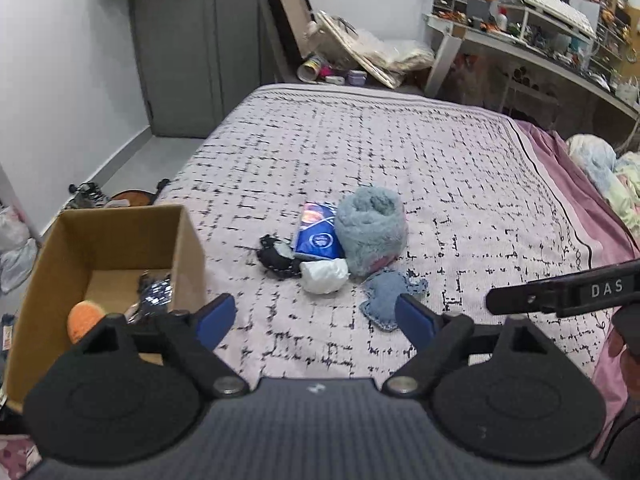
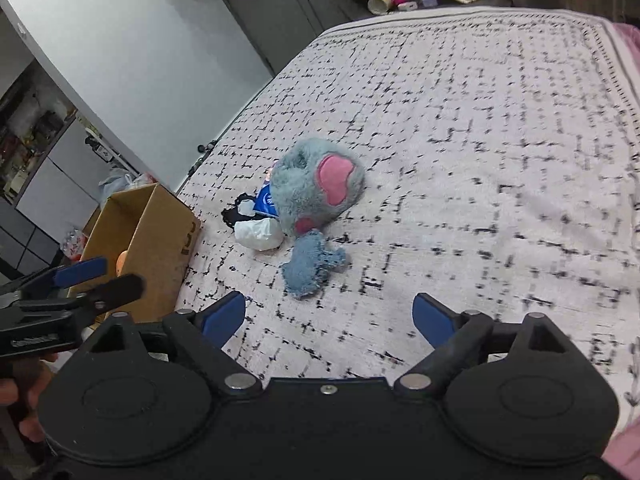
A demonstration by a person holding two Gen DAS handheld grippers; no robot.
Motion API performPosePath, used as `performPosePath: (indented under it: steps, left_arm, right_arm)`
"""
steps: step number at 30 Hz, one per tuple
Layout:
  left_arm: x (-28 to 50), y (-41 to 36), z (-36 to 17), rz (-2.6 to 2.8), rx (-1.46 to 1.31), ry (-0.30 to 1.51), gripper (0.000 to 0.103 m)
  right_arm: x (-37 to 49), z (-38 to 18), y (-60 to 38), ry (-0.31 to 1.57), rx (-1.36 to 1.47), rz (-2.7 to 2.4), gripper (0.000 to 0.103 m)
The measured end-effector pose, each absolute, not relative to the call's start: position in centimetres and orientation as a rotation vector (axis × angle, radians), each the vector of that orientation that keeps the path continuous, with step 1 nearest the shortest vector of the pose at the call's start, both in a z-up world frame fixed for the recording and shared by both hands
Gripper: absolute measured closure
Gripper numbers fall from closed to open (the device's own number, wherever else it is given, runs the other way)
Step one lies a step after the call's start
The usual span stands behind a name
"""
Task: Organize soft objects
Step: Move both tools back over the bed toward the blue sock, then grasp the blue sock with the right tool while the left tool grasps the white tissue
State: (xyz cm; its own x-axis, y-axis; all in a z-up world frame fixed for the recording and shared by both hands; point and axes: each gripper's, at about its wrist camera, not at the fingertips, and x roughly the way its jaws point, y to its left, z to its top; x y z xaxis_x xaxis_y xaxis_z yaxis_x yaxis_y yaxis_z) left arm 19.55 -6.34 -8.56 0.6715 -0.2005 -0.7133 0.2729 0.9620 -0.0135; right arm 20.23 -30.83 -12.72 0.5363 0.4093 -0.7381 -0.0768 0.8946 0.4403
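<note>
A small pile lies mid-bed: a fluffy grey-blue plush (image 1: 370,232) (image 2: 320,188) with pink patches, a blue tissue pack (image 1: 316,232) (image 2: 266,200), a black fabric piece (image 1: 276,256) (image 2: 240,210), a white crumpled item (image 1: 324,276) (image 2: 258,232) and a flat blue denim-like soft toy (image 1: 390,296) (image 2: 312,268). My left gripper (image 1: 316,322) is open above the bed, near the denim toy, nothing between its blue pads. My right gripper (image 2: 330,318) is also open and holds nothing, short of the denim toy. The left gripper (image 2: 88,276) also shows at the right view's left edge.
A cardboard box (image 1: 116,240) (image 2: 148,236) stands at the bed's left side, holding an orange ball (image 1: 84,320) and a dark shiny item (image 1: 154,296). The patterned bedspread (image 1: 400,160) stretches beyond the pile. Bedding (image 1: 608,176) is heaped at right. A cluttered desk (image 1: 540,40) and a grey wardrobe (image 1: 192,48) stand behind.
</note>
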Motion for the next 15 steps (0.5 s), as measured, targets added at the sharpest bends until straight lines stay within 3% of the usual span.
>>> performPosePath:
  steps: [3,7,15]
  left_arm:
    - [21.0,-6.9,-9.7,-0.280,0.099,0.816,0.029]
    - [23.3,-7.5,-11.5,-0.283,0.078,0.866,0.040]
    - [26.5,-8.8,-14.0,-0.287,0.078,0.907,0.041]
  right_arm:
    - [21.4,-13.8,-30.3,0.989,0.394,0.298,0.014]
    - [23.1,-15.3,-29.8,1.035,0.429,0.305,0.030]
    - [25.9,-17.9,-28.3,1.107,0.417,0.313,0.036]
